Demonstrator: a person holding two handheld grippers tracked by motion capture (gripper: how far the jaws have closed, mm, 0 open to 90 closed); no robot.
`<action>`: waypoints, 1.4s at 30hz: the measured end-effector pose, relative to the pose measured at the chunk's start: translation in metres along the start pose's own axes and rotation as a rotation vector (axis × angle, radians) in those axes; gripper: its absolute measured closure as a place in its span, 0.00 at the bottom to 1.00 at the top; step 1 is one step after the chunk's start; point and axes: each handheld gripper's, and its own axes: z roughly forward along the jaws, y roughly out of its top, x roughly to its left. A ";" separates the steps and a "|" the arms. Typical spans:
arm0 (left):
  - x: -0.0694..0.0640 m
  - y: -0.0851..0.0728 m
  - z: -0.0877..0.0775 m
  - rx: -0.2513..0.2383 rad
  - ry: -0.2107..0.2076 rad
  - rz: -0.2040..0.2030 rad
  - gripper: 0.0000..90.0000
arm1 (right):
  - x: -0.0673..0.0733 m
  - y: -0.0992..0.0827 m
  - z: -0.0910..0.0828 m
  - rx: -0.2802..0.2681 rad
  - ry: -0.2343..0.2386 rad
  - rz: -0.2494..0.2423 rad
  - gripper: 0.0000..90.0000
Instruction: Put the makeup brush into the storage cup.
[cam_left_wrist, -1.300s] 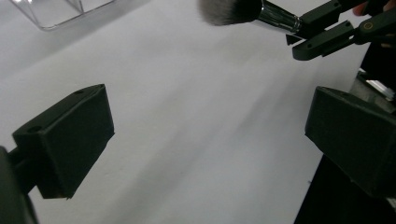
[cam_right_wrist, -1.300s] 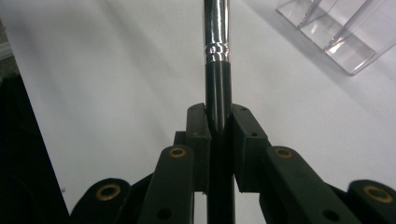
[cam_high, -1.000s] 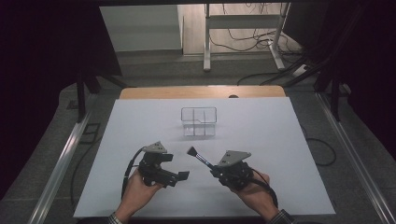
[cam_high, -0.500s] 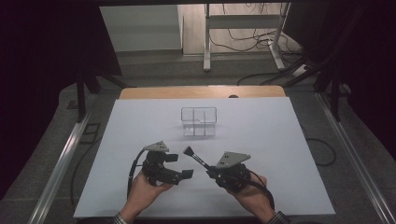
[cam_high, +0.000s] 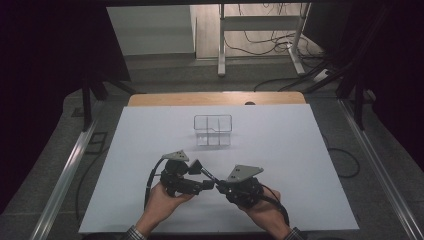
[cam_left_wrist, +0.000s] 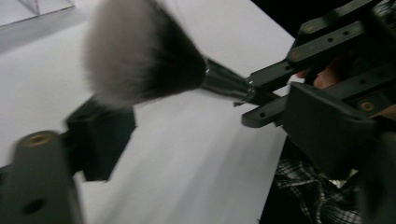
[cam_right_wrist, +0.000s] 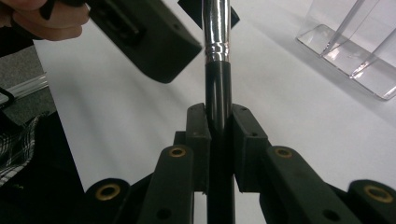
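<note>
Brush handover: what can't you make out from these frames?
- Brush bristles: cut off by the top edge of the right gripper view.
- Brush handle end: hidden in the right gripper between its pads.
- Left gripper: blurred in the left gripper view; whether it touches the bristles is unclear.
- Clear organizer: too small in the high view to tell its contents.

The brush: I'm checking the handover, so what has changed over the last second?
The left gripper has moved in beside the brush head, its jaws just closing, not yet gripping. The right gripper stays shut on the handle; the clear organizer is unmoved.
</note>
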 end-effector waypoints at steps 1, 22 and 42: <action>0.000 0.000 -0.001 -0.003 -0.009 -0.005 0.31 | 0.000 0.000 0.001 0.001 0.005 -0.002 0.87; -0.004 0.001 -0.013 -0.024 -0.036 0.003 0.85 | -0.008 -0.002 0.012 0.071 0.034 0.019 0.23; -0.021 0.003 -0.001 0.048 0.026 0.099 0.85 | 0.008 0.008 0.021 0.137 -0.005 -0.095 0.86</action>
